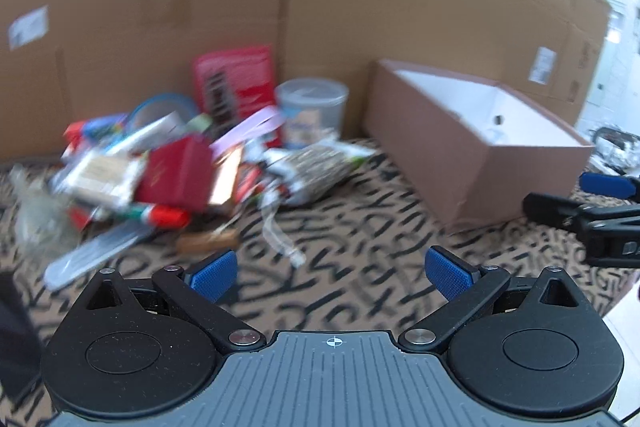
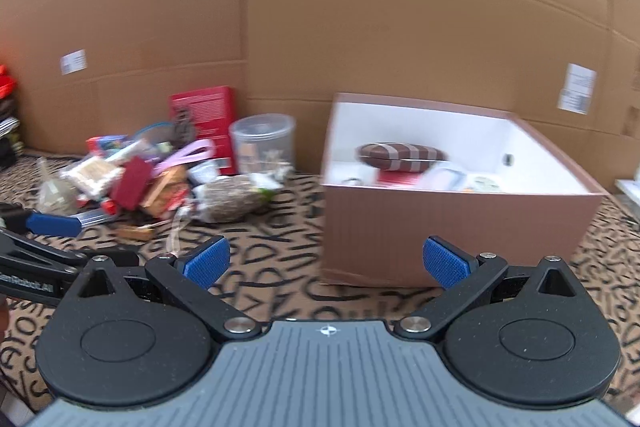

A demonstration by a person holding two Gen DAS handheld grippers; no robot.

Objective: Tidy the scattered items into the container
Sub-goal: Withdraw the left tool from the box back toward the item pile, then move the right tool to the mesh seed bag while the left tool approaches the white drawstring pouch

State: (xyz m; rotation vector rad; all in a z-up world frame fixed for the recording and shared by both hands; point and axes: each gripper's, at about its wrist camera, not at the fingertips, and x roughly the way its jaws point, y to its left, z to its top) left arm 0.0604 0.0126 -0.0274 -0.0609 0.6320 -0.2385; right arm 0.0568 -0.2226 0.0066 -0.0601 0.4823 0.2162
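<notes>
Presently both tools hang over a tan cloth printed with black letters (image 2: 280, 291), backed by a tall brown corrugated cardboard wall (image 2: 360, 27).

Seen from its own camera, the left gripper (image 1: 331, 274) has its blue-padded jaws released, wide apart, with nothing between them. Beyond it, toward the cloth's left side, lies the blurred heap of scattered packets and cards (image 1: 160, 171): a dark red booklet (image 1: 176, 175) on top, a red marker pen (image 1: 164, 217) at the heap's near edge, a speckled seed packet (image 1: 316, 167) on its right flank. At the heap's rear a red printed box (image 1: 236, 83) stands against the wall, and just beside it a clear round plastic tub (image 1: 312, 107).

Likewise released, the right gripper (image 2: 327, 262) holds nothing; its jaws frame the near wall of the brown cardboard box with a white lining (image 2: 440, 227), which sits on the right part of the cloth, well apart from the heap. Inside it rest a brown striped oval cushion-like object (image 2: 400, 153) and pale items too blurred to name. The left tool's blue pad shows at this view's left edge.
</notes>
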